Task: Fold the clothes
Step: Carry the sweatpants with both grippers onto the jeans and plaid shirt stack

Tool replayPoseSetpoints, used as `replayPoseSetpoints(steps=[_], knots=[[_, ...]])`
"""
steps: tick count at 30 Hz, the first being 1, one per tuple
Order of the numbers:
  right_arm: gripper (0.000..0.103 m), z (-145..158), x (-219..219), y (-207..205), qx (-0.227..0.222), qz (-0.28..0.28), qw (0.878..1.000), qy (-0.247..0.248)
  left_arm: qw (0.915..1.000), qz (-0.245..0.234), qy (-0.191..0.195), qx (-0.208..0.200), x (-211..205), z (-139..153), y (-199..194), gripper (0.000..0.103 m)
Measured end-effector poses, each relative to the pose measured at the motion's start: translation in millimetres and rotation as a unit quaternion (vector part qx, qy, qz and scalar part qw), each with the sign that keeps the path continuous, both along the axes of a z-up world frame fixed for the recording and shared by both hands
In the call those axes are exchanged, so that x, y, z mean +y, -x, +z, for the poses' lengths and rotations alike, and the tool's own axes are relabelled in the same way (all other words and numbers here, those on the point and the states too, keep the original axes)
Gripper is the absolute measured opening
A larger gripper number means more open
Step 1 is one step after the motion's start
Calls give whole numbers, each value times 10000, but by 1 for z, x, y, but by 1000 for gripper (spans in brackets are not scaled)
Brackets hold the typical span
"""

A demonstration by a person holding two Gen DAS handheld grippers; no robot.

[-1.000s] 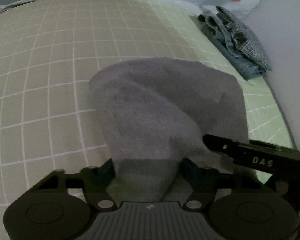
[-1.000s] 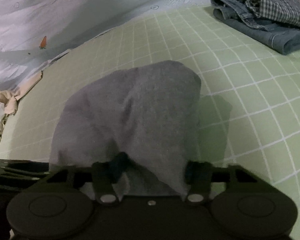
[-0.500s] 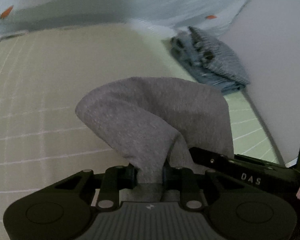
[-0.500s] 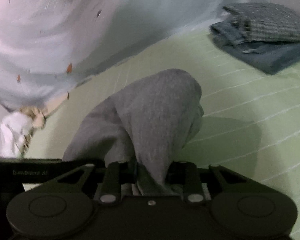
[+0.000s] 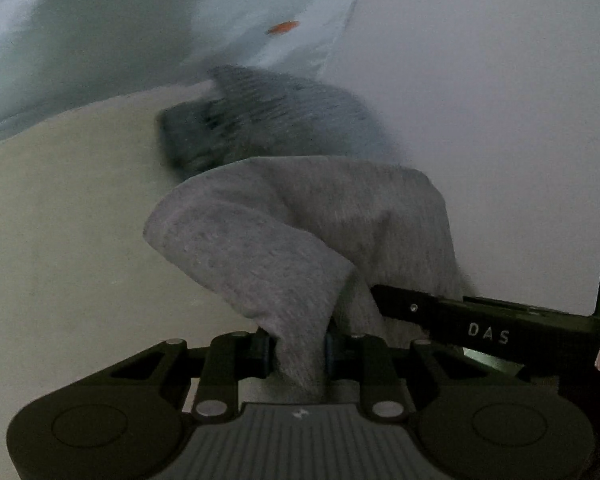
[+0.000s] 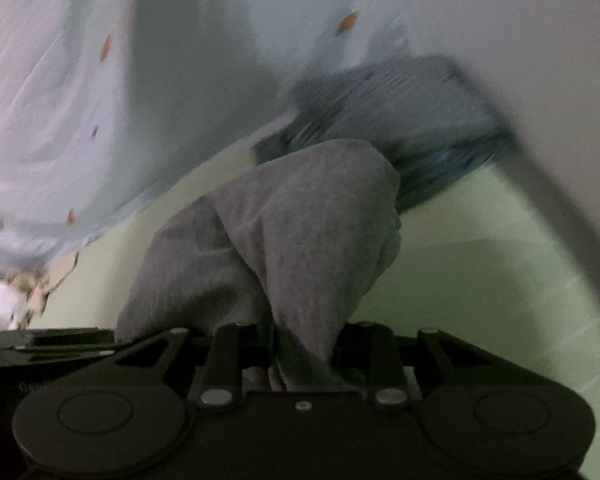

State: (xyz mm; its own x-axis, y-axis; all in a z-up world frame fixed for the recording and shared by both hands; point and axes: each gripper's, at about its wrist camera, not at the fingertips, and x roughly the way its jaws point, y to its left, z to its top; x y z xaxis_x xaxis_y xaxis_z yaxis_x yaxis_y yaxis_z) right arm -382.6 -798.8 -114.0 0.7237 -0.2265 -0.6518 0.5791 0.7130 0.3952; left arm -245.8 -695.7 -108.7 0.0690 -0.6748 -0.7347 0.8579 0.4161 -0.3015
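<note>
A folded grey garment (image 5: 300, 224) hangs bunched above the green bed sheet (image 5: 60, 220), lifted off it. My left gripper (image 5: 298, 350) is shut on one gathered edge of it. In the right wrist view the same grey garment (image 6: 300, 220) drapes forward from my right gripper (image 6: 306, 354), which is shut on its other edge. The right gripper's black body (image 5: 480, 324) shows at the left view's right side, close beside the left one. Just beyond the grey garment lies a blurred stack of folded clothes (image 6: 400, 120), jeans under a checked shirt.
A pale blue quilt with small orange marks (image 6: 100, 100) is heaped along the far side of the bed. A white wall (image 5: 500, 120) rises right behind the folded stack. A crumpled white and tan cloth (image 6: 8, 300) lies at the left edge.
Both grippers closed on the grey garment's near edge, lifted it off the sheet and carried it toward the folded stack by the wall, which now looms much closer.
</note>
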Motion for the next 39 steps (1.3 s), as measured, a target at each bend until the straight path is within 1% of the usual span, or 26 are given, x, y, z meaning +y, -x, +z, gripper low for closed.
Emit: replayPoseSetpoints(steps=[2, 5, 7, 11, 12, 13, 14, 15, 16, 17, 19, 20, 21, 22, 23, 24, 25, 26, 27, 29, 31, 33, 34, 35, 38, 39], knots=[[26, 11, -30, 5, -107, -61, 9999, 118, 9999, -66, 129, -51, -30, 11, -6, 25], [26, 25, -73, -1, -349, -135, 9989, 279, 9992, -156, 337, -165, -74, 28, -19, 25], [26, 36, -107, -14, -581, -183, 9975, 366, 9980, -168, 505, -345, -106, 41, -33, 25], [27, 51, -173, -49, -995, -256, 9935, 495, 9948, -93, 774, -660, -162, 60, -76, 26], [28, 53, -189, -60, -1080, -273, 9923, 534, 9948, -39, 748, -690, -174, 56, -88, 27], [29, 48, -204, -73, -1066, -333, 9921, 577, 9948, 16, 720, -719, -187, 51, -100, 28], [30, 43, -219, -87, -1045, -395, 9918, 620, 9948, 71, 691, -748, -200, 47, -113, 34], [37, 38, -234, -100, -1024, -457, 9915, 662, 9947, 126, 663, -777, -212, 43, -125, 37], [46, 33, -249, -113, -1003, -520, 9911, 705, 9958, 213, 461, -768, -224, 28, -138, 37], [48, 21, -260, -126, -795, -655, 9918, 754, 9964, 299, 254, -757, -237, 12, -151, 38], [49, -3, -277, -148, -349, -887, 9917, 861, 9960, 473, -161, -736, -261, -19, -177, 41], [49, -16, -283, -157, -122, -976, 9909, 919, 9956, 524, -199, -756, -264, -31, -183, 46], [49, -28, -284, -161, 8, -962, 9908, 954, 9951, 574, -232, -778, -267, -43, -189, 51], [50, -40, -284, -165, 131, -941, 9906, 988, 9957, 565, -195, -707, -265, -51, -192, 54], [49, -46, -282, -164, 143, -941, 9905, 997, 9961, 579, -159, -640, -263, -56, -196, 60], [50, -52, -279, -162, 148, -942, 9904, 1003, 9965, 594, -123, -574, -260, -61, -200, 69], [51, -58, -276, -160, 153, -944, 9903, 1010, 9968, 609, -87, -507, -258, -65, -203, 76], [52, -64, -273, -158, 157, -945, 9902, 1017, 9968, 651, -60, -467, -252, -66, -204, 81], [55, -64, -272, -156, 125, -978, 9900, 1004, 9971, 656, 13, -388, -248, -67, -206, 83], [59, -59, -267, -153, 179, -1026, 9894, 1009, 9962, 720, 52, -486, -238, -61, -198, 88], [66, -52, -256, -151, 247, -1099, 9875, 1103, 9951, 733, 103, -659, -230, -57, -195, 88], [71, -47, -245, -140, 129, -1111, 9866, 1184, 9933, 666, 137, -939, -217, -49, -182, 88], [77, -45, -235, -134, 52, -1072, 9870, 1192, 9928, 629, 129, -1013, -210, -47, -177, 88], [80, -46, -226, -130, 70, -1005, 9883, 1148, 9926, 640, 110, -1024, -202, -43, -172, 88], [80, -51, -199, -122, 538, -991, 9878, 1073, 9921, 711, 14, -1032, -172, -30, -160, 88], [80, -48, -190, -115, 521, -1013, 9877, 1069, 9918, 724, -31, -1051, -161, -27, -154, 88]])
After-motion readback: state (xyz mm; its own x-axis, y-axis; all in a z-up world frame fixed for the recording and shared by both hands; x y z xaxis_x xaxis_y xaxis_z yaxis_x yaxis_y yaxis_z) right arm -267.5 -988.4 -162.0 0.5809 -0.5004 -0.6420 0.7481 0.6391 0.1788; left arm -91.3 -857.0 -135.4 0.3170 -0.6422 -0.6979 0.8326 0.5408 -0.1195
